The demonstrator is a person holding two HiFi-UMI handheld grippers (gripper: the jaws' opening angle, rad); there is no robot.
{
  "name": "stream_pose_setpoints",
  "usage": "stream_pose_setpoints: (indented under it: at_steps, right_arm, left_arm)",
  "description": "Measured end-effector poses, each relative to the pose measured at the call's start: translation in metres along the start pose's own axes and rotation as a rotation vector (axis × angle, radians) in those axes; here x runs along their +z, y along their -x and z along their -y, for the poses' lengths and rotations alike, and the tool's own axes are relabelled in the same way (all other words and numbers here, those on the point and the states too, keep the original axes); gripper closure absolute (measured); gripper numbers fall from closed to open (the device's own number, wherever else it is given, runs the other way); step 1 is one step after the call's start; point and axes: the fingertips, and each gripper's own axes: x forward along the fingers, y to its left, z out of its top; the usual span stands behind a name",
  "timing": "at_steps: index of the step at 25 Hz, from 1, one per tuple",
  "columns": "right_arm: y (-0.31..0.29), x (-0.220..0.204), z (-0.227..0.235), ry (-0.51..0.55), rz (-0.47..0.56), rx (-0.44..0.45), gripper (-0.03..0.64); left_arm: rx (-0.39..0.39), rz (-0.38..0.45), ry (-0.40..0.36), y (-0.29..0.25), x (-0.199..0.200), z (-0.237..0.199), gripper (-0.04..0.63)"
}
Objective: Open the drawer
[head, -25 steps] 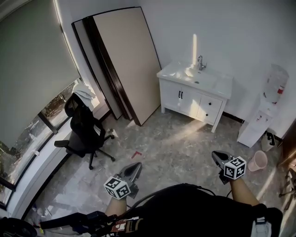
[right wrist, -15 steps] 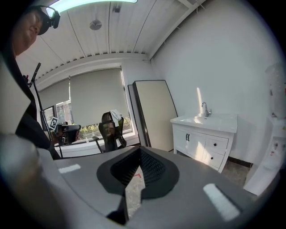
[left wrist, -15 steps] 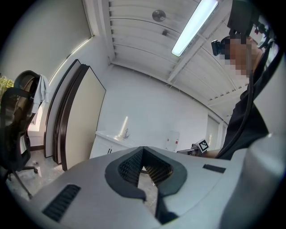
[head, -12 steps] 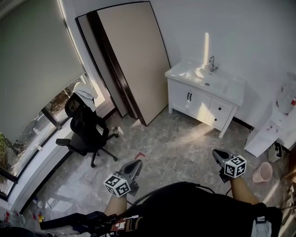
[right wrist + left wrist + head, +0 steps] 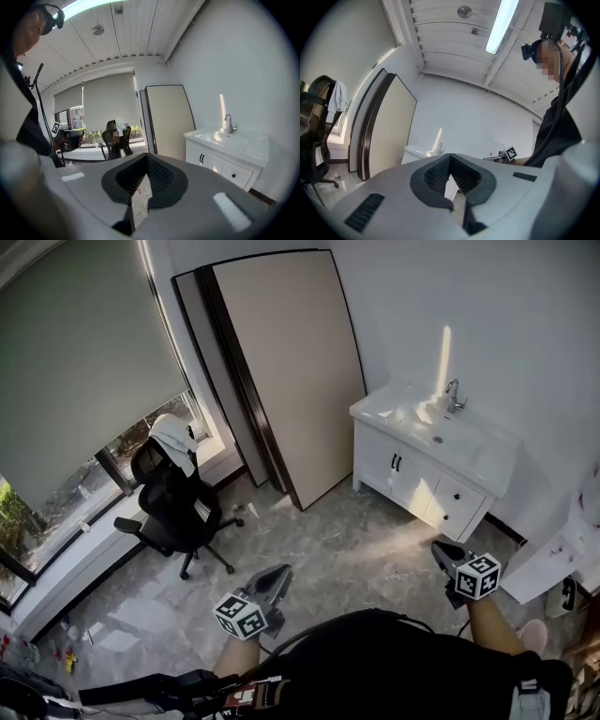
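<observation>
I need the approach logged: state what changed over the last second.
The person has moved on toward the vanity. In the head view the vanity has slid right and down, and the board has slid right. Nothing was gripped or released. Unchanged: the left claw and right claw are shut, empty and held out in front, and the drawer is closed.
</observation>
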Motion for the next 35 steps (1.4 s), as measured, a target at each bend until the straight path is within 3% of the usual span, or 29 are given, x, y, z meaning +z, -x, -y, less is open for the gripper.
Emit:
stream_pose_setpoints:
  at_steps: [6, 12, 19, 25, 35]
  right_arm:
    - [-0.021, -0.001, 0.047, -0.026, -0.011, 0.017, 0.615]
    - [-0.053, -0.001, 0.072, -0.052, -0.031, -0.029, 0.615]
    - [-0.133, 0.036, 0.083, -0.046, -0.004, -0.093, 0.615]
    - [-0.211, 0.075, 0.079, -0.057, 0.023, -0.154, 0.615]
    - [-0.315, 0.099, 0.082, -0.075, 0.013, -0.177, 0.615]
  left_arm:
    - [0.01, -0.033, -0.006, -0.048, -0.008, -0.006, 0.604]
    - [-0.017, -0.038, 0.005, -0.082, -0.001, -0.052, 0.604]
    - [-0.098, -0.05, 0.01, -0.13, 0.029, -0.14, 0.604]
    - [-0.156, -0.066, -0.015, -0.154, 0.077, -0.229, 0.604]
    - [-0.174, -0.091, 0.009, -0.188, 0.103, -0.344, 0.604]
